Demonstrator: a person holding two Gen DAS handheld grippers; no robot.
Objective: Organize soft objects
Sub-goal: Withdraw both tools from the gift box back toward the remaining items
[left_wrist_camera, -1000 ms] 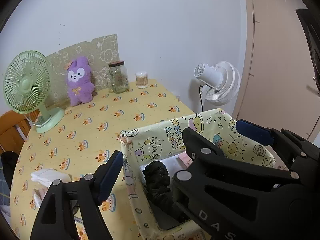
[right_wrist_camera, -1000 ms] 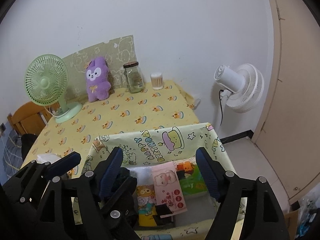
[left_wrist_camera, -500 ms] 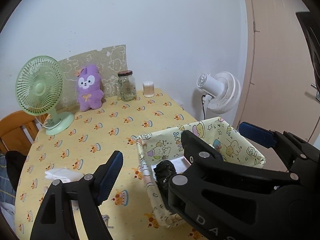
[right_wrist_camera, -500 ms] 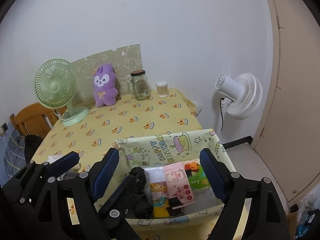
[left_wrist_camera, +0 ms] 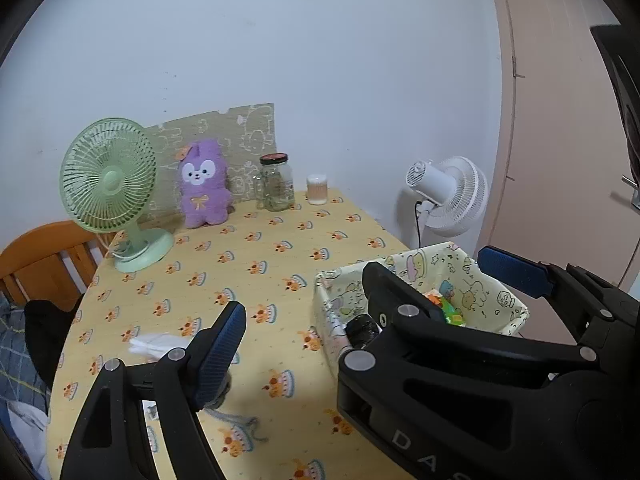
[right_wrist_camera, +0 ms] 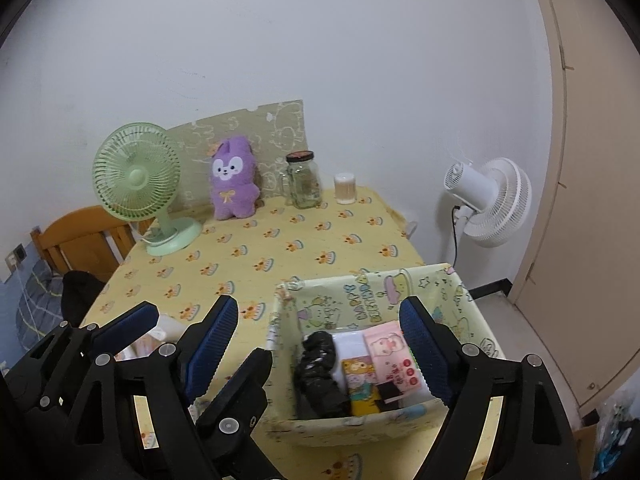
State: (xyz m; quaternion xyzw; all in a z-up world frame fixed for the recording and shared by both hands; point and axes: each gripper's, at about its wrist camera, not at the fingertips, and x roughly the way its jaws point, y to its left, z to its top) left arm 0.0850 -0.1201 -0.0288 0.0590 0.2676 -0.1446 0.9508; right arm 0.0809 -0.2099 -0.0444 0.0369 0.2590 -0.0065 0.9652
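A patterned fabric basket (right_wrist_camera: 372,304) stands at the table's near right corner; it also shows in the left wrist view (left_wrist_camera: 500,300). It holds a black bundle (right_wrist_camera: 320,372), a pink packet (right_wrist_camera: 394,356) and a yellow packet (right_wrist_camera: 360,384). A purple plush bunny (right_wrist_camera: 233,180) leans at the back of the table, also in the left wrist view (left_wrist_camera: 203,190). A white tissue pack (left_wrist_camera: 154,346) lies near the left edge. My left gripper (left_wrist_camera: 360,312) is open and empty, raised above the table. My right gripper (right_wrist_camera: 320,332) is open and empty above the basket.
A green desk fan (right_wrist_camera: 140,184), a glass jar (right_wrist_camera: 303,180) and a small white container (right_wrist_camera: 345,188) stand along the back. A white floor fan (right_wrist_camera: 492,204) is right of the table. A wooden chair (right_wrist_camera: 84,240) is at the left. A cord (left_wrist_camera: 236,428) lies near the front.
Both grippers have pulled back and risen away from the basket. The black bundle stays in the basket. More of the table shows in both views.
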